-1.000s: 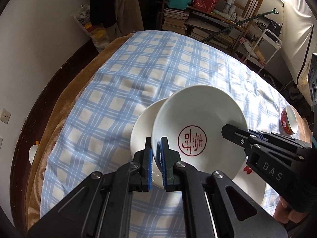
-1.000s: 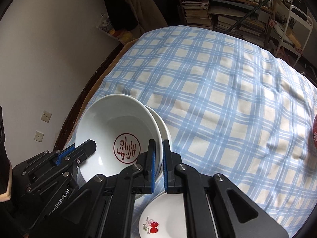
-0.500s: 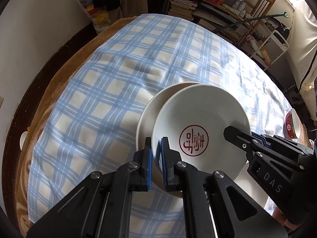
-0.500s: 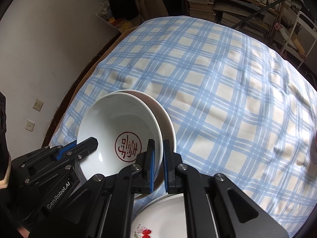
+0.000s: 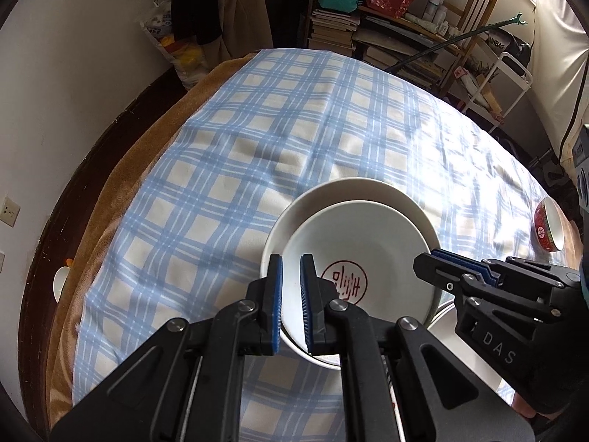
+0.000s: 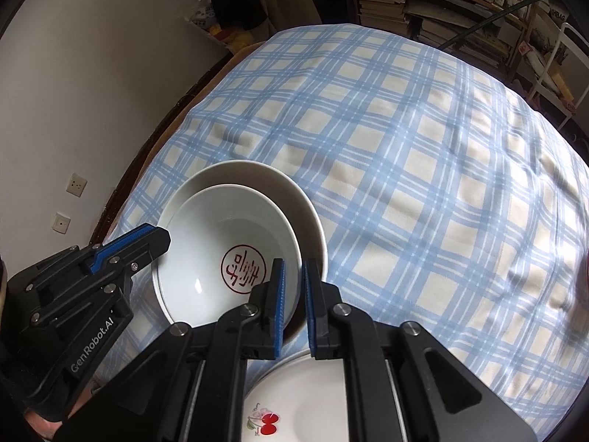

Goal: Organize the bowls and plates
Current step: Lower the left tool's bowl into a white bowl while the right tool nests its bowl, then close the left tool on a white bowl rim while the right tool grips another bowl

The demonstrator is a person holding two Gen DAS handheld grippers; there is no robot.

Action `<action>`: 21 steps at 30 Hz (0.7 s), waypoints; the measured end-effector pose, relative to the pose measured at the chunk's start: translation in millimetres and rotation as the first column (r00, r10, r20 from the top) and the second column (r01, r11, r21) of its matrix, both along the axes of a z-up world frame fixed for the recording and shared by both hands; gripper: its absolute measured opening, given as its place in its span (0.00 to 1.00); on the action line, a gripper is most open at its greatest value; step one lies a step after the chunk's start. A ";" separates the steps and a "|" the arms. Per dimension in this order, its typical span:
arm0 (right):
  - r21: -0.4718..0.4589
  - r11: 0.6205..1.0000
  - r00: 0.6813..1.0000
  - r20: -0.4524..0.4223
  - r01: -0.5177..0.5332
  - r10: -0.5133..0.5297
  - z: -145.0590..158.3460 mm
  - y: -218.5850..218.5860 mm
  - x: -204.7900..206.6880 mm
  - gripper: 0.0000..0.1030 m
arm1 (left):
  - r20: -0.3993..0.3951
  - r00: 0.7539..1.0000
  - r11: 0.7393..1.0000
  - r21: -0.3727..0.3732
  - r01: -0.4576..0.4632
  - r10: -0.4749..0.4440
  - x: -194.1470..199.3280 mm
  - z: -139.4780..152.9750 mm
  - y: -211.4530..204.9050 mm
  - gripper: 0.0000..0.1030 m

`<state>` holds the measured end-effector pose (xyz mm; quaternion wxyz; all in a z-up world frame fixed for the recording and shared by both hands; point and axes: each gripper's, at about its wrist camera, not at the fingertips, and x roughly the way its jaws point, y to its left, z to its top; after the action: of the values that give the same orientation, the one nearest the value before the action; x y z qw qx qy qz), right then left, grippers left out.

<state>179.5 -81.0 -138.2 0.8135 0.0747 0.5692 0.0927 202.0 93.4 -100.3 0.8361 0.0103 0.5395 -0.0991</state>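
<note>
Left gripper (image 5: pixel 291 294): I hold it clamped on the near-left rim of the stamped bowl (image 5: pixel 368 250), one pad inside the wall and one outside.
Right gripper (image 6: pixel 294 298): I hold it clamped on the opposite rim of the same bowl, the rim running between its blue pads; its grip looks a shade looser than a second ago, but the pads are still on the wall.
Stamped bowl: straight ahead of both my grippers, red seal up. A second ago it was tilted and hung well off to one side of the lower dish; now it sits level and nearly centred in it.
Lower dish (image 5: pixel 353 191): just beyond my fingertips under the stamped bowl, its pale rim showing as a crescent on the far side. It lies flat on the checked cloth (image 5: pixel 257 140).
Cherry plate (image 6: pixel 313 397): right under my right gripper, closest to me, just beside the stack and not part of it.
Red bowl (image 5: pixel 548 228): far off to the right of my left gripper, at the cloth's edge, well apart from the stack.
Meaning: I judge the nesting as good as done; letting go with both grippers comes next.
Left to do: the cherry plate and red bowl look unsorted.
</note>
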 end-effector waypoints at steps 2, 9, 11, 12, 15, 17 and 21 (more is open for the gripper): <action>0.004 1.000 1.000 0.007 0.001 -0.001 5.0 -2.7 -2.2 0.11 | 0.003 1.000 1.000 0.006 0.006 -0.006 -2.2 4.7 -2.9 0.13; -0.031 0.999 0.998 0.054 0.033 -0.031 26.8 -28.7 -8.6 0.50 | 0.001 0.999 0.999 0.008 0.042 -0.042 -8.4 18.5 -23.6 0.19; -0.040 0.998 0.997 0.062 0.056 -0.054 32.0 -43.1 -9.9 0.57 | 0.008 0.999 0.999 -0.001 0.052 -0.052 -9.5 24.2 -32.1 0.28; -0.047 0.997 0.996 0.065 0.066 -0.063 34.2 -50.6 -10.2 0.59 | 0.012 0.998 0.998 -0.003 0.061 -0.061 -10.2 27.3 -37.3 0.29; -0.060 0.995 0.994 0.073 0.086 -0.081 39.2 -76.5 -11.6 0.70 | 0.036 0.995 0.995 0.023 0.095 -0.096 -11.7 37.3 -58.7 0.37; -0.065 0.991 0.991 0.078 0.114 -0.109 42.3 -96.5 -14.5 0.74 | 0.058 0.991 0.992 0.042 0.115 -0.118 -12.3 43.5 -74.0 0.50; -0.021 0.987 0.983 0.094 0.162 -0.160 49.0 -140.1 -21.0 0.86 | 0.069 0.984 0.984 0.080 0.161 -0.167 -8.6 51.9 -111.2 0.68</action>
<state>158.6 -221.1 -89.2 0.8448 0.1045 0.5243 0.0218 193.5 -17.8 -48.4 0.8439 0.0893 0.5081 -0.1472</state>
